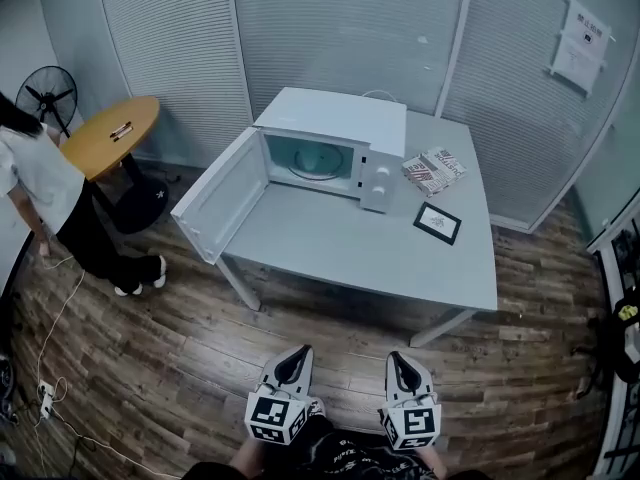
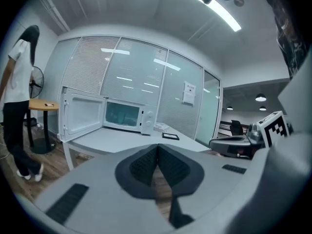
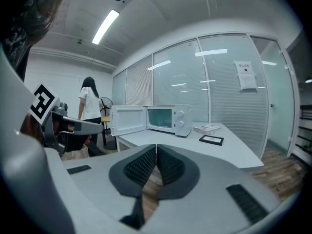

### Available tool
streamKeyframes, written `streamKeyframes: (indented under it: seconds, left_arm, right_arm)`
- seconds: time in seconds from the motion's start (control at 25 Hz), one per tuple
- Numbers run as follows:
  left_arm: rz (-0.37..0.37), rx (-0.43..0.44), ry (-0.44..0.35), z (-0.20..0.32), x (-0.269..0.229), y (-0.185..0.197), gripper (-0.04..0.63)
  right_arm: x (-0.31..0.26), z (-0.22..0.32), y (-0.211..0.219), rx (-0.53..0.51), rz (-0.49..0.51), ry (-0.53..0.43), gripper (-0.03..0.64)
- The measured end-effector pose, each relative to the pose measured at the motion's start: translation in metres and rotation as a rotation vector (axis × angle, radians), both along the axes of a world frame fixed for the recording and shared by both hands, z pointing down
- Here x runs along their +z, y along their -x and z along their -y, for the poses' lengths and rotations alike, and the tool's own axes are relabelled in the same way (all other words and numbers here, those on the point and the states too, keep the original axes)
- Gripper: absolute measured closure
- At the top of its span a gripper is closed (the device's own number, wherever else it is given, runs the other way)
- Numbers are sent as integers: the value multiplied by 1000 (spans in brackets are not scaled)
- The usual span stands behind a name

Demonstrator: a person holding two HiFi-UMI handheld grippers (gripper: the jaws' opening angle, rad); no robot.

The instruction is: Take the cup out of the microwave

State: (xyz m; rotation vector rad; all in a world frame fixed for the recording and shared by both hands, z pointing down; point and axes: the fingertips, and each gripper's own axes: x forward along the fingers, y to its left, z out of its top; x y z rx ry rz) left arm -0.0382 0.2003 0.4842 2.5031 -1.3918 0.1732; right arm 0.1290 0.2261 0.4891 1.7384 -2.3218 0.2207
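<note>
l gripper [image 1: 295, 356] & r gripper [image 1: 400, 360] were shut, empty, well short of table [image 1: 380, 258]; cup couldn't be made out inside open microwave [image 1: 340, 113], prob light, stiff, breakable, so a wall/rim pinch looked best.

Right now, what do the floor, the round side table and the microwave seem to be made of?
Floor: wood or wood-look planks, dark brown, visible grain and seams.
Round side table: probably wood or laminate top, smooth tan-yellow.
Microwave: likely painted metal casing, matte white, flat and even.
</note>
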Motion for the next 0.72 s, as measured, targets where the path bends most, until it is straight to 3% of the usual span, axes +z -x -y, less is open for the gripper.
streamKeyframes:
  seconds: [0.36, 0.72]
  left_arm:
    - [-1, 23, -14, 50, -4, 26, 588]
    - [-9, -51, 4, 91, 8, 40, 588]
  right_arm:
    - [2, 44, 24, 43, 3, 7, 612]
    - [11, 102, 33, -32, -22, 26, 612]
